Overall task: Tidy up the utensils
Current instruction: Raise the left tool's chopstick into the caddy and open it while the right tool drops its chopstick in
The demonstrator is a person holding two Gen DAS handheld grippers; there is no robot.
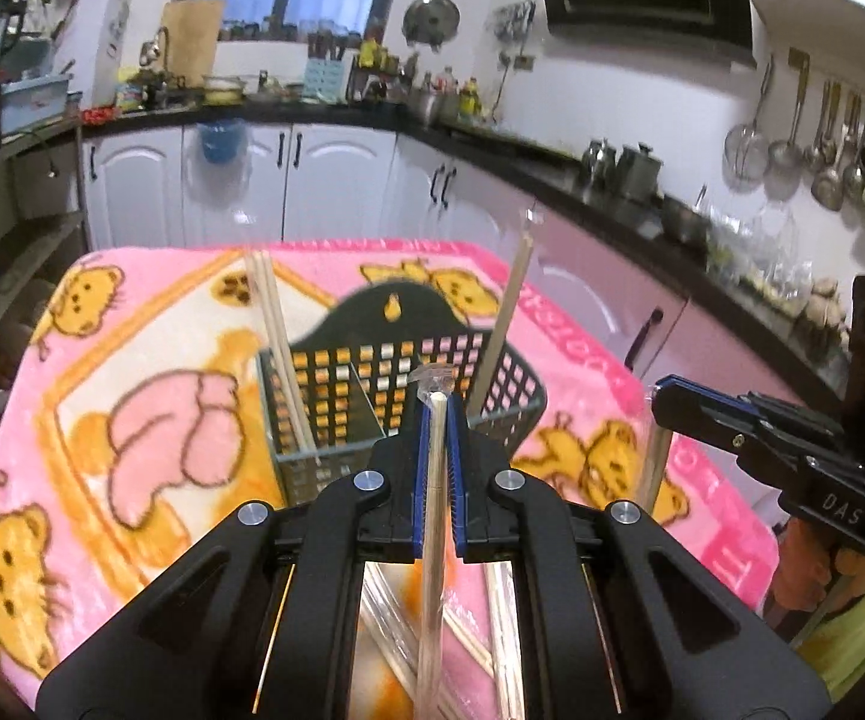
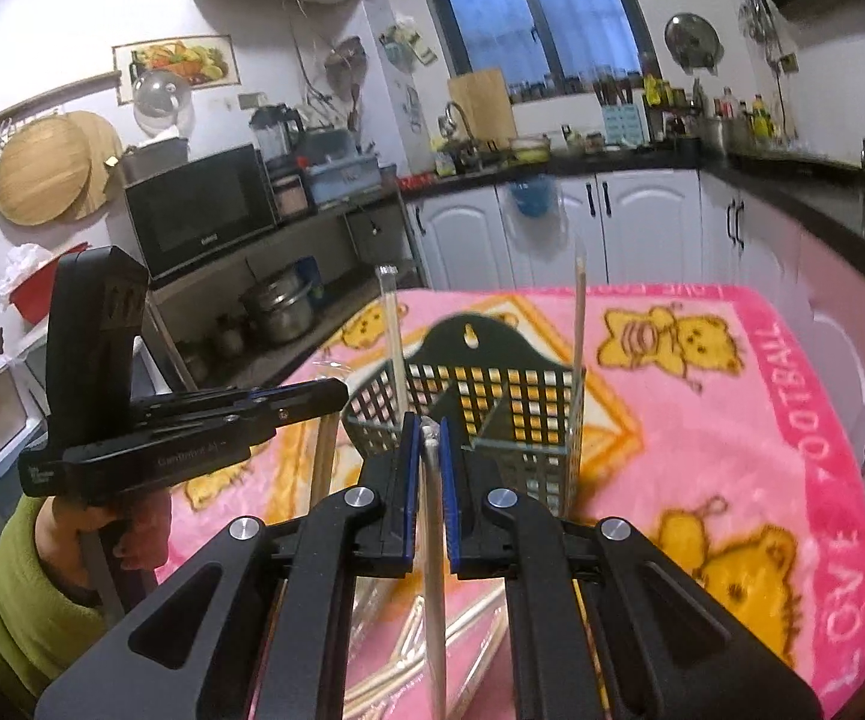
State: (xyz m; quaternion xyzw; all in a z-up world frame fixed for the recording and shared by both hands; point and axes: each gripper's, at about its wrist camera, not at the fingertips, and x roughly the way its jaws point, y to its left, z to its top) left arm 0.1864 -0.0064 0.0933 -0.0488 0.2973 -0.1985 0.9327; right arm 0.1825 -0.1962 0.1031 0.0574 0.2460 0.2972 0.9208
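Covering most of both frames' middle: pink cartoon blanket (image 1: 150, 360) (image 2: 732, 420) on the table, kitchen counters & white cabinets (image 1: 336, 180) behind.

Black mesh utensil basket (image 1: 408, 360) (image 2: 492, 396) stands upright at centre of each frame, just beyond the fingertips, w/ a divider inside. In left wrist view, a pair of chopsticks (image 1: 276, 324) leans in its left compartment; one wrapped chopstick (image 1: 507, 312) leans in the right compartment, top toward upper right.

Left gripper (image 1: 439, 414) lower centre of its frame: jaws nearly closed, blue pads pinching a wrapped chopstick (image 1: 435, 540) that runs along the fingers, tip w/ clear wrap poking out just short of basket's near wall. Seen from right wrist view, this gripper (image 2: 336, 390) sits at left-centre, a chopstick hanging below it.

Right gripper (image 2: 429, 426) lower centre of its frame: jaws likewise narrow, clamping another wrapped chopstick (image 2: 432, 570), tip at basket's near rim. In left wrist view it (image 1: 660, 396) enters from right edge.

Loose chopsticks (image 2: 462, 624) (image 1: 492, 648) in plastic lie on blanket under both grippers, bottom of frames.
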